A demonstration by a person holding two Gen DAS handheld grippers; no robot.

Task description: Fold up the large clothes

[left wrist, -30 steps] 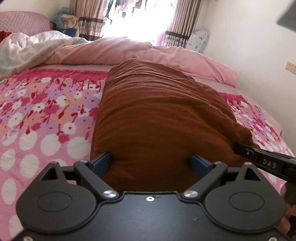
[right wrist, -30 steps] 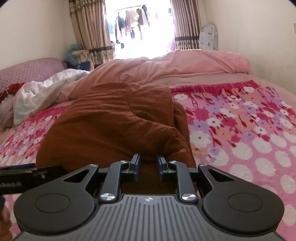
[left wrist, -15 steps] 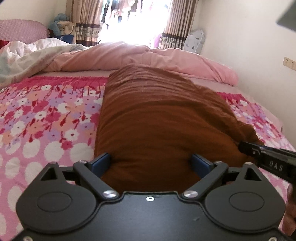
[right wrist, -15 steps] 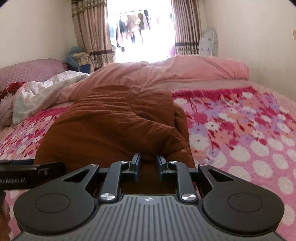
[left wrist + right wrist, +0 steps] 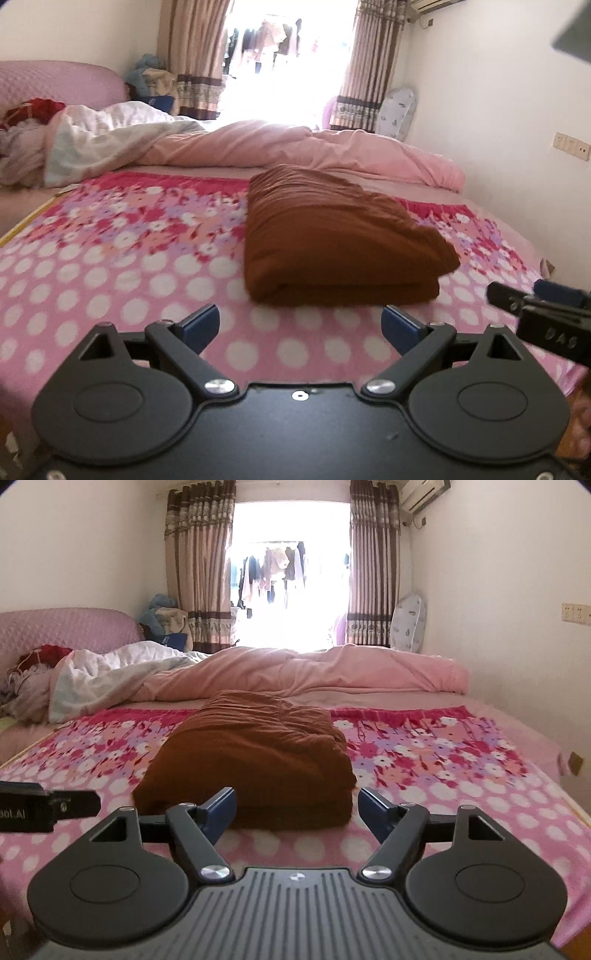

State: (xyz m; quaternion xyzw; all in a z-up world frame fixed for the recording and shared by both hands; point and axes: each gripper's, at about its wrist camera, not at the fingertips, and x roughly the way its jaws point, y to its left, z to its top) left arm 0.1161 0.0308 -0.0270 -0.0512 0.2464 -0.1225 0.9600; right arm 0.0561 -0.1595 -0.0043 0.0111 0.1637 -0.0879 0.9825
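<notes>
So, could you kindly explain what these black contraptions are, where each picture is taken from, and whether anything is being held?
No robot here: a person holds a two-finger gripper in each hand, and each gripper carries a wide-angle camera that looks forward along its fingers. One picture comes from the left gripper, the other from the right gripper; each gripper also shows at the edge of the other's view. Ahead, on a flowered pink blanket covering the bed, lies a brown garment, folded into a thick bundle. A pink quilt lies bunched behind it. Nothing is held: both grippers stand open, short of the bundle. The right one's jaws have just been opening, with nothing between them.
</notes>
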